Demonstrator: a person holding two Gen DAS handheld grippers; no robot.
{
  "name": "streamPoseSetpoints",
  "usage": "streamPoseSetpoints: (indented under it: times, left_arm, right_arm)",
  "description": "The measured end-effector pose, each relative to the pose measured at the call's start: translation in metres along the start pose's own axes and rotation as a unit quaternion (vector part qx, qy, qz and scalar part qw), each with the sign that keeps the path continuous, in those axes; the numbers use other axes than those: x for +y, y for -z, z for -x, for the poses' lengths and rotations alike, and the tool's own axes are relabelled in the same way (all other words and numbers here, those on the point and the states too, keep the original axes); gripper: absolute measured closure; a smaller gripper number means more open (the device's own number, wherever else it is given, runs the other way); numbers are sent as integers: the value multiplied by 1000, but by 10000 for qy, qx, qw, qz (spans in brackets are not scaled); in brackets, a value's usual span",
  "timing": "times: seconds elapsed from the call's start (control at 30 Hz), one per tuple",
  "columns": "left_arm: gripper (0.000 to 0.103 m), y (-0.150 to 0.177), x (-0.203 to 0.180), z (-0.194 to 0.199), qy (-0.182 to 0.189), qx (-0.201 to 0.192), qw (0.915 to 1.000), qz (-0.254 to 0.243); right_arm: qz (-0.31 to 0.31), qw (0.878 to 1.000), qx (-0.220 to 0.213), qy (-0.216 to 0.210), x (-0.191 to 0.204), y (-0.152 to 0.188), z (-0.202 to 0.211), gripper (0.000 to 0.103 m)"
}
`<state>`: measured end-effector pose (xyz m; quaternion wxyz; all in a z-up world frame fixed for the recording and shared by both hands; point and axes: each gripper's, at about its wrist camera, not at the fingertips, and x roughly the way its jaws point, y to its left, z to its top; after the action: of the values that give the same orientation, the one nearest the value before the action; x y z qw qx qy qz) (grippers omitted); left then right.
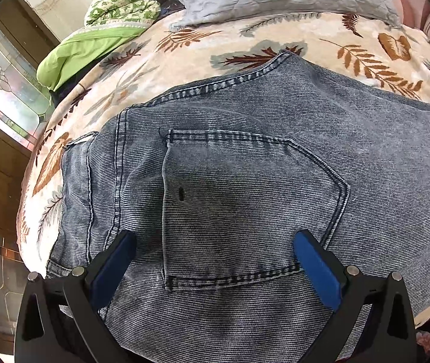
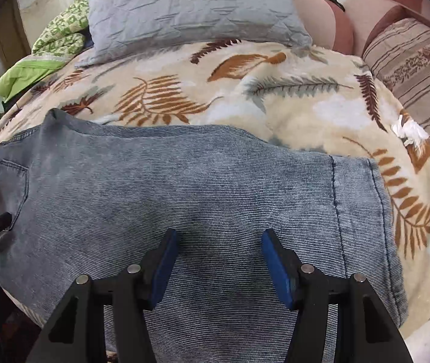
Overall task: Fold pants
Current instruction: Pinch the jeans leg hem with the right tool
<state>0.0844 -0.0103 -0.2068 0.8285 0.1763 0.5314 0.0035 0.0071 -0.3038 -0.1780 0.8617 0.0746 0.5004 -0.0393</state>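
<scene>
**Denim pants on bed, mid-fold — item entry**

Denim pants [image 2: 184, 187]: grey-blue, lying across leaf-print blanket [image 2: 275, 115], legs stacked one over other, w/ back pocket [image 1: 245, 205] up at waist end and hem [image 2: 375, 199] toward striped pillow [image 2: 420, 69].

Left gripper [image 1: 215, 260]: jaws spread wide over pocket area, pinching nothing. Right gripper [image 2: 219, 257]: jaws part-spread above mid-leg, nothing between pads.

Step, as we judge it: take hold for the cross fold, hem to waist. We'd bite both layers at the near edge, lift low, keep side seams lined up, lay hem square on waistband, then smooth.

Surrounds: grey quilted pillow [image 2: 190, 9] at far side, green bedding [image 1: 94, 39] at far left.
</scene>
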Motion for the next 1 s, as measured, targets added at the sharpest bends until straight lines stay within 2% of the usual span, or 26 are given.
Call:
streamPoseSetpoints:
  times: [0.13, 0.17, 0.2, 0.33, 0.4, 0.43, 0.47, 0.5, 0.57, 0.67, 0.7, 0.73, 0.87, 1.0]
  left_arm:
    - [0, 1, 3, 3, 38, 2, 10000, 56]
    - [0, 1, 3, 5, 54, -11, 10000, 70]
    - [0, 1, 5, 8, 95, -51, 9999, 86]
    - [0, -2, 8, 22, 241, -251, 9993, 107]
    - [0, -5, 9, 28, 343, -352, 9987, 103]
    - [0, -7, 9, 32, 408, -399, 9983, 97]
    - [0, -9, 9, 34, 467, -436, 9979, 94]
    - [0, -10, 8, 35, 518, -462, 9975, 91]
    - [0, -11, 6, 38, 624, -492, 9968, 81]
    - [0, -8, -2, 40, 750, -485, 9960, 23]
    - [0, -7, -4, 40, 774, -474, 9959, -14]
    - [0, -5, -5, 41, 781, -472, 9958, -46]
    - [0, 3, 2, 42, 758, -467, 9960, -3]
    - [0, 4, 15, 35, 747, -362, 9964, 187]
  right_arm:
    - [-425, 9989, -103, -167, -22, 0, 9, 42]
    - [-782, 9963, -205, -282, -40, 1, 19, 42]
    - [-782, 9963, -205, -282, -40, 1, 19, 42]
    - [-1583, 9819, -827, -636, -96, 17, 64, 39]
    - [-2195, 9657, -1029, -934, -130, 34, 86, 32]
    - [-2779, 9459, -1053, -1304, -155, 55, 99, 31]
    - [-3099, 9328, -1024, -1531, -168, 69, 103, 30]
    - [-3099, 9328, -1024, -1531, -168, 69, 103, 30]
    - [-3535, 9160, -834, -1703, -182, 93, 103, 30]
    - [-3880, 9004, -561, -1886, -188, 113, 93, 30]
    - [-4115, 8886, -348, -1995, -187, 119, 78, 30]
    - [-4115, 8886, -348, -1995, -187, 119, 78, 30]
    - [-4453, 8659, -98, -2277, -180, 118, 49, 30]
    - [-4613, 8605, -146, -2157, -175, 114, 33, 30]
